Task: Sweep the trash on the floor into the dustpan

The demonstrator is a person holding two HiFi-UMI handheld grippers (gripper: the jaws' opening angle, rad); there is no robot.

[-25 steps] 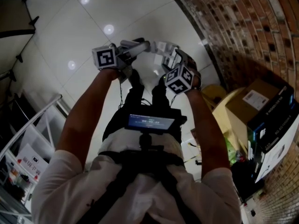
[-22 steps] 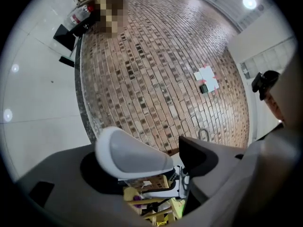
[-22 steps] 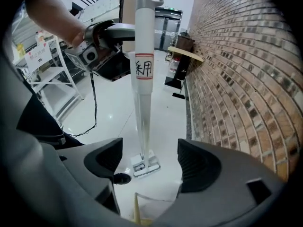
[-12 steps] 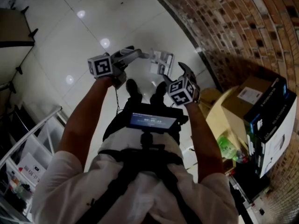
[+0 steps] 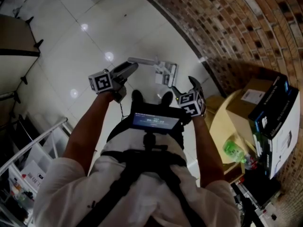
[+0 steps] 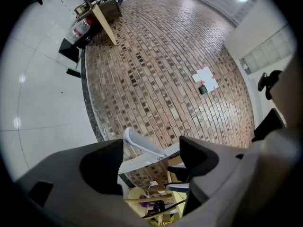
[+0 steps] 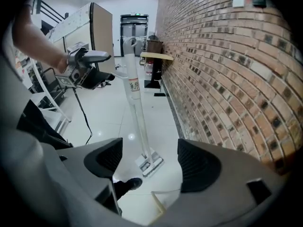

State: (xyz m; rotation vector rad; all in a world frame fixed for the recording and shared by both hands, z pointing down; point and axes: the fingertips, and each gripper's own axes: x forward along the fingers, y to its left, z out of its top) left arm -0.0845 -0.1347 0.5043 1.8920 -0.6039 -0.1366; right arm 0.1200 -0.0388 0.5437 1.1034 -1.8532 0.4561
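Note:
A white long-handled sweeping tool stands upright on the pale tiles, its head flat on the floor; broom or dustpan, I cannot tell. My left gripper is at the top of the handle. Its jaws have just been opening, and the handle shows between the tips with neither pad pressing on it. The right gripper view shows that gripper just left of the handle. My right gripper hangs open above the floor, nearer the body, empty. No trash is in view.
A brick wall runs along the right. By it stand a round yellow table with a green bottle, a cardboard box and black-and-white boxes. A white rack is at left. The person's shoes are below the grippers.
My right gripper has drawn back from the tool's head toward the body and rolled. The left gripper has shifted a little along the handle's top, its jaws wider.

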